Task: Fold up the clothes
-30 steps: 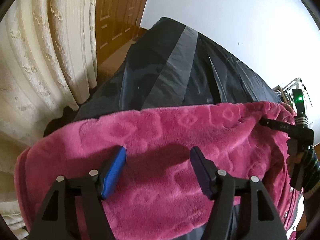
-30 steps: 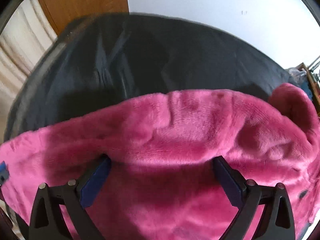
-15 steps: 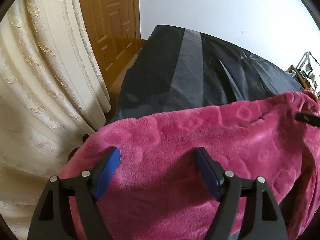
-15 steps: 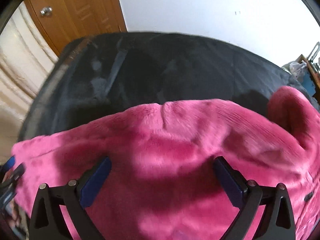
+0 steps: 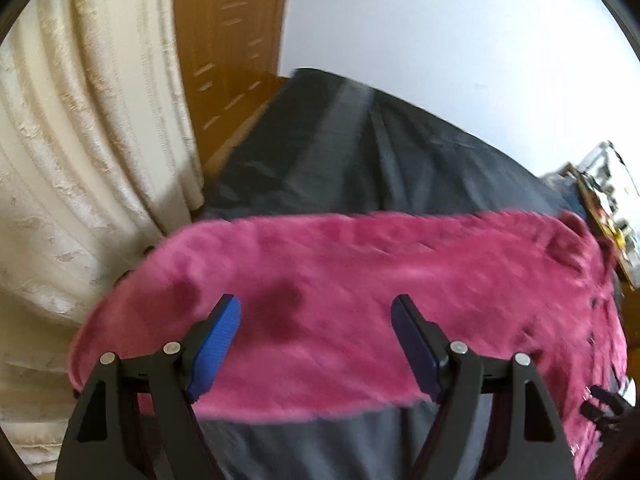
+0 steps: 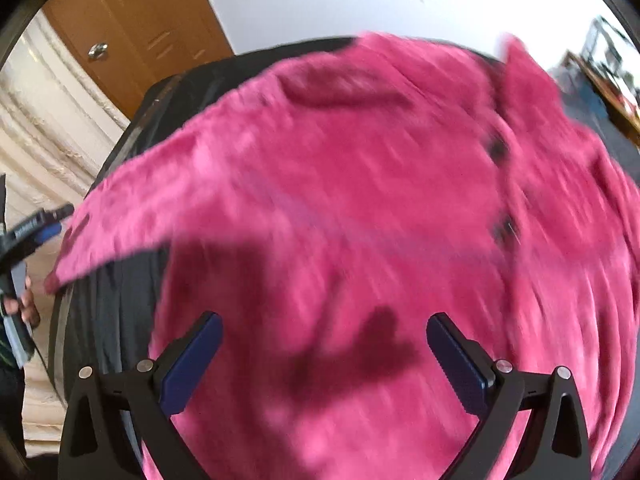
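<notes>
A pink fleece garment [image 5: 360, 288] lies across a table covered in black cloth [image 5: 360, 160]. In the right wrist view the garment [image 6: 360, 200] spreads over most of the black cloth [image 6: 112, 272], motion-blurred, with dark buttons along its right side. My left gripper [image 5: 316, 344] is open, its blue pads above the garment's near edge, holding nothing. My right gripper [image 6: 324, 356] is open over the garment's near part, holding nothing. The left gripper also shows at the left edge of the right wrist view [image 6: 32, 232].
A cream curtain [image 5: 80, 160] hangs at the left beside a wooden door [image 5: 232, 60]. A white wall [image 5: 440, 40] stands behind the table. Cluttered shelves [image 5: 604, 208] are at the far right.
Both grippers pulled back and rose from the garment. The fabric, earlier bunched up in front of the fingers, now lies spread flatter on the black cloth.
</notes>
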`<state>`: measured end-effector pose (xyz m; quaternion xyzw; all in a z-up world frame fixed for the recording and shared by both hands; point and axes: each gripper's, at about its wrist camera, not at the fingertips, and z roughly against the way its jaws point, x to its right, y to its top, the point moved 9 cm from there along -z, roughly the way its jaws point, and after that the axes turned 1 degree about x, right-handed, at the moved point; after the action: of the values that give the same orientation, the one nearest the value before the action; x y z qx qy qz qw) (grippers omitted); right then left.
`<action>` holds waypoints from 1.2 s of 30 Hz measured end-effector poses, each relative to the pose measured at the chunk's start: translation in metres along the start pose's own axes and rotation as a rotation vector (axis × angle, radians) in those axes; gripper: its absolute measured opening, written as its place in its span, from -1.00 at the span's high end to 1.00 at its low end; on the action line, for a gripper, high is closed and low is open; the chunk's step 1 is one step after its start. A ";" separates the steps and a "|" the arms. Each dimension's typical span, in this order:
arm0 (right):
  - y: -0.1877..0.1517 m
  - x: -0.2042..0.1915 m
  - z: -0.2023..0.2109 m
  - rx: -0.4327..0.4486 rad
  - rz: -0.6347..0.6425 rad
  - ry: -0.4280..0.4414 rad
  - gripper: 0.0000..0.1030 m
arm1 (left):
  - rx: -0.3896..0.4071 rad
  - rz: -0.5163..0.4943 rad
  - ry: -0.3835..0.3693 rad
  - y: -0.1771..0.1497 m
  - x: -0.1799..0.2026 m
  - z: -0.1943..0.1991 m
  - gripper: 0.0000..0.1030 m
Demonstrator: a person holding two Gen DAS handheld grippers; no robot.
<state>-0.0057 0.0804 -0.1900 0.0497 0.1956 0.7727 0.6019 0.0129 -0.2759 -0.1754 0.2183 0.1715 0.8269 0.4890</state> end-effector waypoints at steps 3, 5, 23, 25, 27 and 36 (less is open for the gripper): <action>-0.036 0.029 0.021 -0.007 -0.029 -0.017 -1.00 | -0.033 -0.033 -0.081 -0.032 0.047 0.017 -0.57; -0.055 0.054 0.032 -0.006 -0.055 -0.033 -1.00 | -0.061 -0.080 -0.136 -0.059 0.087 0.026 -0.57; -0.165 0.179 0.035 -0.093 -0.011 -0.132 -1.00 | -0.245 -0.547 -0.228 -0.257 0.259 0.028 -0.57; -0.173 0.174 0.031 -0.089 0.098 -0.181 -1.00 | -0.177 -0.577 -0.207 -0.264 0.255 0.033 -0.57; -0.179 0.174 0.033 -0.070 0.111 -0.170 -1.00 | -0.147 -0.595 -0.168 -0.268 0.250 0.034 -0.57; -0.213 0.175 0.050 -0.007 0.175 -0.129 -1.00 | -0.129 -0.575 -0.117 -0.283 0.233 0.045 -0.57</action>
<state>0.1567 0.3010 -0.2487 0.1139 0.1486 0.8182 0.5436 0.1449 0.0638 -0.2334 0.1764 0.1451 0.6498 0.7250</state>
